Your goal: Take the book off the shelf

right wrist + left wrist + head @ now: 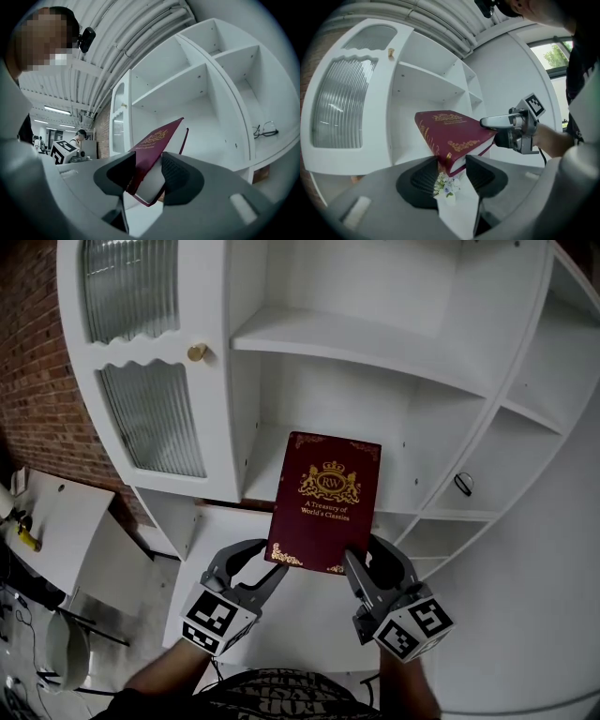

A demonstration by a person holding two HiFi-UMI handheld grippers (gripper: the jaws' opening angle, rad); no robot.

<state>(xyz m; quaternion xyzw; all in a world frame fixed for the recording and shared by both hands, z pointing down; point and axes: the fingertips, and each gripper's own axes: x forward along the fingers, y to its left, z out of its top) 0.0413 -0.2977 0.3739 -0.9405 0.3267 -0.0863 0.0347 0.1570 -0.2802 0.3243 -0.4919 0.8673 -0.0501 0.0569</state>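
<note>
A dark red hardback book [324, 502] with gold crest and lettering is held flat in the air in front of the white shelf unit [356, 338]. My left gripper [274, 570] is shut on the book's lower left corner, and my right gripper [352, 570] is shut on its lower right corner. In the left gripper view the book [450, 136] sits clamped between the jaws with the right gripper [499, 123] at its far edge. From the right gripper view, the book [152, 154] stands on edge between the jaws.
The shelf compartments behind the book hold nothing. A pair of glasses [463, 484] lies in a right-hand compartment. A cabinet door [150, 381] with ribbed glass and a brass knob [197, 352] stands at left. A brick wall [37, 352] and a white table [56, 521] are further left.
</note>
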